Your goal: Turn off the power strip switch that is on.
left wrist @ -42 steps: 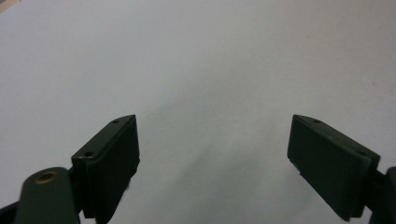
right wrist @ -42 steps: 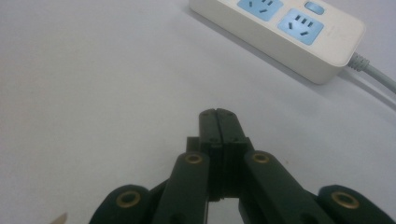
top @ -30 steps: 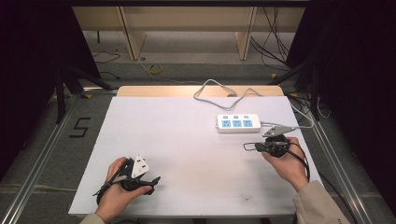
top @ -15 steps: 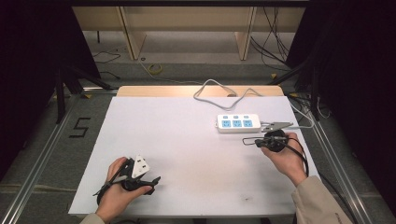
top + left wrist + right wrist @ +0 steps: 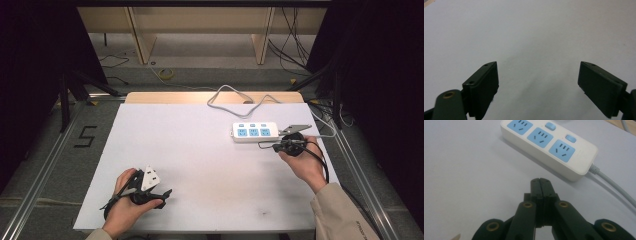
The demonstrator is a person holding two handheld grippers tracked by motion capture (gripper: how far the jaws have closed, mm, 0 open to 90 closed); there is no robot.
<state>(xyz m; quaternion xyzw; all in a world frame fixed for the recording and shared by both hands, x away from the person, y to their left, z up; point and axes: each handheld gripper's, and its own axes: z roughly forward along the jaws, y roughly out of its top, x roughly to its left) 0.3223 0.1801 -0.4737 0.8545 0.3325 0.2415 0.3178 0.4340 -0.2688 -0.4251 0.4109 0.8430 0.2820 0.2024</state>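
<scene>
Hovering just right of the power strip [image 5: 253, 132], which lay lengthwise left-to-right on the far right table [image 5: 200, 165], the right gripper [image 5: 540, 182] was pinched shut, empty; the left gripper [image 5: 539, 82] gaped wide, well apart.

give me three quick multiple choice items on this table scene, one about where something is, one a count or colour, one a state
1. Where does the power strip lie on the table?
A. far right part
B. near left corner
C. dead centre

2. How many blue sockets does the power strip have?
A. two
B. three
C. five

3. How do the jaws of the right gripper stand?
A. wide apart
B. clamped on the cord
C. pressed together with nothing between

Key:
1 A, the high view shows it at the far right, by the right hand.
2 B, the right gripper view shows three blue faces.
3 C, the right gripper view shows the two jaws meeting, short of the strip.
</scene>
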